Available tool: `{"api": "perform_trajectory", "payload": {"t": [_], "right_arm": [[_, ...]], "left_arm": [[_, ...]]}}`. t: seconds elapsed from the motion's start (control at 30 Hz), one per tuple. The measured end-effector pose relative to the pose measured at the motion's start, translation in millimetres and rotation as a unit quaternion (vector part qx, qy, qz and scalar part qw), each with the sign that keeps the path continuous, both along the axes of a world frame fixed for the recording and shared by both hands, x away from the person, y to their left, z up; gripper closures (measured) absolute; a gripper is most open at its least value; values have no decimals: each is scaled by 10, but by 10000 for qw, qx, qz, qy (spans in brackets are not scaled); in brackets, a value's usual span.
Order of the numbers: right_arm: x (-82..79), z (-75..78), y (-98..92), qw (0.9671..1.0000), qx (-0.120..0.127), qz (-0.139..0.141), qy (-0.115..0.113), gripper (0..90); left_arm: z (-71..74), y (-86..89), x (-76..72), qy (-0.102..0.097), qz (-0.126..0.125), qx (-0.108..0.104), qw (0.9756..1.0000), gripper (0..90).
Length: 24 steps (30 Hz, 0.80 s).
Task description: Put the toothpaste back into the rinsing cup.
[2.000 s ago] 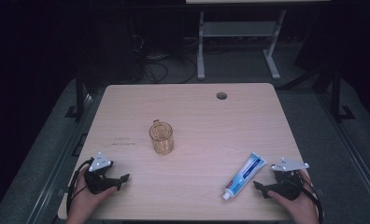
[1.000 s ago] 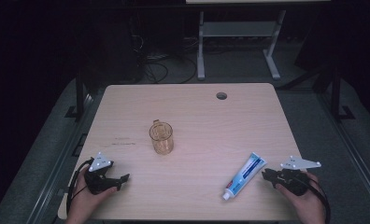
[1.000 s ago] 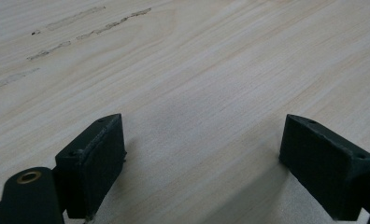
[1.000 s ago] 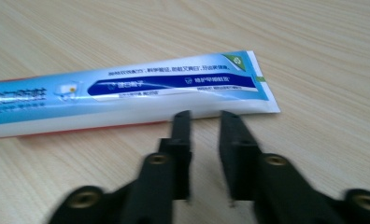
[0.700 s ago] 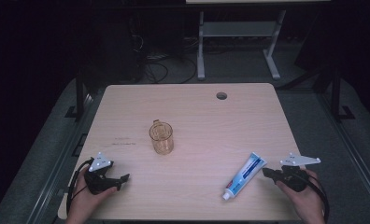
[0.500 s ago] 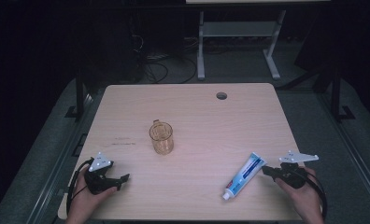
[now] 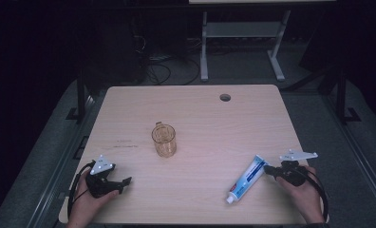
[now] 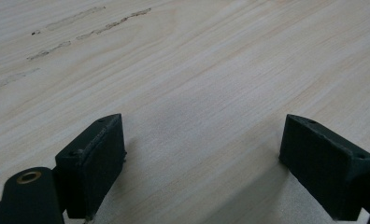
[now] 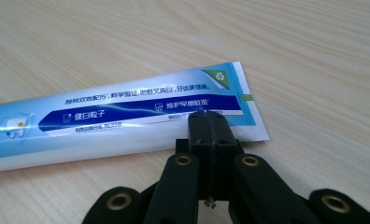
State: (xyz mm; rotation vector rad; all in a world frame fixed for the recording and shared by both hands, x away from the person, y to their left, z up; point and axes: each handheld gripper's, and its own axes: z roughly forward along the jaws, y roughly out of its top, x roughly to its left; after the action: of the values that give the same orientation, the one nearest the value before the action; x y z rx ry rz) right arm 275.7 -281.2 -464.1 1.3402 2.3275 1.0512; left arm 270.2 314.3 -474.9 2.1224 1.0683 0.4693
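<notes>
At lower right, the right gripper (image 7: 267, 168) had its fingers pressed together beside the toothpaste tube (image 7: 246, 178); at lower left, the left gripper (image 7: 124, 182) rested with fingers spread on the bench (image 7: 214, 128).

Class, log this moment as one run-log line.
left gripper: open, on table | right gripper: shut, at toothpaste tube | cup: upright, untouched

Dim room, dark all around the edges. Light wood-grain table (image 7: 252, 123) with rounded corners and a round cable hole (image 7: 225, 97) near the far edge, right of centre. Faint scuff marks (image 7: 124, 144) on the left part of the top. Grey carpeted floor (image 7: 314, 109) around it. Behind the table, a pale metal stand frame (image 7: 243, 35) and a tangle of black cables (image 7: 155, 71) on the floor. Dark table legs at both sides.
</notes>
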Motion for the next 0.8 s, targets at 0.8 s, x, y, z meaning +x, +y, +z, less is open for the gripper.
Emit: {"api": "perform_trajectory", "payload": {"t": [0.8], "right_arm": [[253,20,266,9996,-101,270,-52,900]], "left_arm": [[0,0,0,0,2,-3,10000,132]]}}
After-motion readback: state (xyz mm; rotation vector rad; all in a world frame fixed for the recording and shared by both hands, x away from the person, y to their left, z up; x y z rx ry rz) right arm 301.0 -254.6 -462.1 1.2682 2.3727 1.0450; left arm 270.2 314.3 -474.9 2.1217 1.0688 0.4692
